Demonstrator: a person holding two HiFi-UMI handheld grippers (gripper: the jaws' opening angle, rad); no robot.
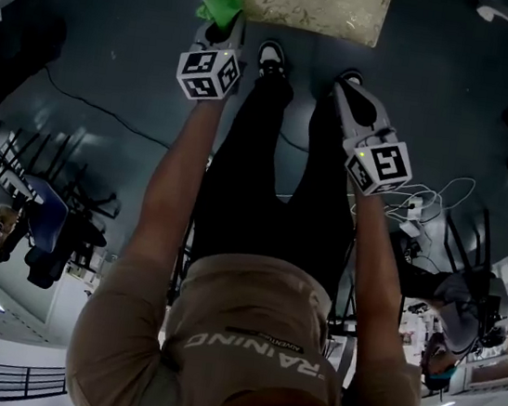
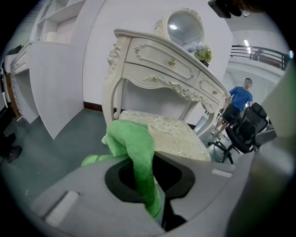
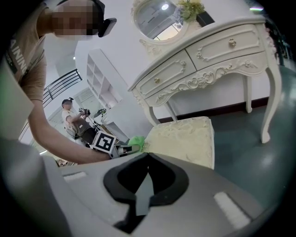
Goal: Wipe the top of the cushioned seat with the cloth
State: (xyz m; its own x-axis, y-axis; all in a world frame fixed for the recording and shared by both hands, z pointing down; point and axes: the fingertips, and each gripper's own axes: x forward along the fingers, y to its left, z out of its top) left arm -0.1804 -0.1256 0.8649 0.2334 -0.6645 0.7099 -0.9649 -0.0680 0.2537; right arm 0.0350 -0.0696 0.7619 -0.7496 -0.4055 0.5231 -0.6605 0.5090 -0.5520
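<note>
One green cloth (image 2: 134, 148) hangs pinched between the left gripper's (image 1: 227, 29) closed fingers, at the cushioned seat's (image 2: 173, 134) corner just ahead. Wiping looks barely begun, with the whole top left. The right gripper (image 3: 143, 178) is closed and empty.

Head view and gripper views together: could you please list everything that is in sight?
Dressing table: one, cream-white, behind the seat.
Mirror: one, oval, on the dressing table.
Cushioned seat: one, cream, before the dressing table.
Cloth: one, green, at the cushioned seat's near-left corner.
Office chair: one, black, far right in the left gripper view.
Bystander: one, blue shirt, beside the office chair.
Left gripper: one, grey, shut on the cloth.
Right gripper: one, grey, shut and empty.
</note>
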